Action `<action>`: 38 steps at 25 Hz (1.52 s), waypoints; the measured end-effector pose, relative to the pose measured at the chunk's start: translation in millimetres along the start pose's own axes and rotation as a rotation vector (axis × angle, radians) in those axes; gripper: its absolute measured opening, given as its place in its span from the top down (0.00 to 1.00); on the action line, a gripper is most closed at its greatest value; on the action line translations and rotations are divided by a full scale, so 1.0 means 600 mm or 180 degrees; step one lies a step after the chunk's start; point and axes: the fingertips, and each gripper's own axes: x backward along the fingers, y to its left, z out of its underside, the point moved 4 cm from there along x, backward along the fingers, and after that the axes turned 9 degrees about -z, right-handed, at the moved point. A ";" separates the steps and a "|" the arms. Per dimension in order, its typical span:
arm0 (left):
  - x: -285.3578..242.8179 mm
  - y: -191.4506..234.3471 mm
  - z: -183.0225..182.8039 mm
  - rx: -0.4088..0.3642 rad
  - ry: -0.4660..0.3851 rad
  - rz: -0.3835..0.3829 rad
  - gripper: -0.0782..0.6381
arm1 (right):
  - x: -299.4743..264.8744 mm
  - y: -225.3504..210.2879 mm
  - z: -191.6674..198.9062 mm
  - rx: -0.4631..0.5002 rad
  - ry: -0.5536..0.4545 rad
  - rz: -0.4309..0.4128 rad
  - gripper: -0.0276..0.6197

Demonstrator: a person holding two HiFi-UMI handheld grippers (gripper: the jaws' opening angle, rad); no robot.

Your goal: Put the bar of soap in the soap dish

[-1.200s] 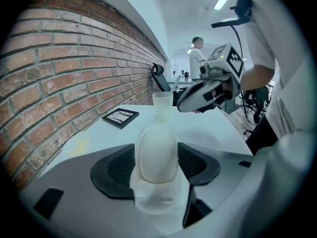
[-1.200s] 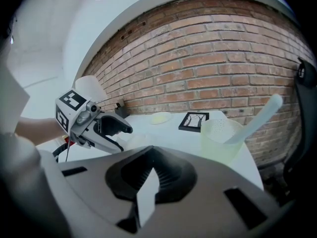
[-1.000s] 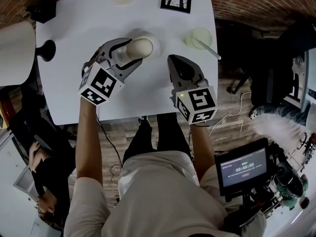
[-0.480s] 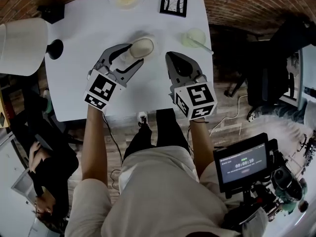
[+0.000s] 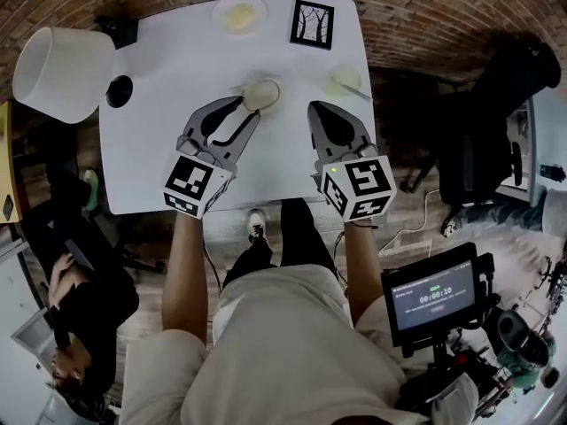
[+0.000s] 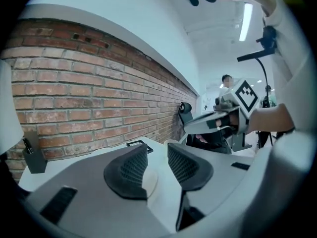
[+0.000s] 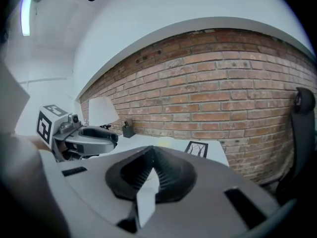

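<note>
A beige oval bar of soap point(image 5: 260, 93) lies in a small white soap dish point(image 5: 275, 85) near the middle of the white table point(image 5: 159, 149). My left gripper point(image 5: 237, 107) hovers just short of it, lifted off the table. Its jaws have just been closing and stand partly apart with nothing between them. In the left gripper view point(image 6: 157, 150) the pale dish point(image 6: 150, 180) shows through the gap. My right gripper point(image 5: 317, 106) is to the right of the dish. In the right gripper view point(image 7: 151, 150) its jaws meet at the tips and hold nothing.
A lamp with a white shade point(image 5: 62, 73) stands at the table's left. A plate point(image 5: 239, 13) and a framed picture point(image 5: 312, 23) sit at the far edge. A pale green dish point(image 5: 344, 82) with a stick is at the right edge. A monitor point(image 5: 431, 297) is lower right.
The left gripper let go of the soap, which now lies in the dish. Both grippers lifted and drew back toward the person. The left jaws narrowed.
</note>
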 end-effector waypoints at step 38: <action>0.246 -0.098 -0.161 -0.0256 -0.0619 -0.0627 0.88 | 0.196 0.184 -0.152 0.0612 -0.0598 -0.0140 0.95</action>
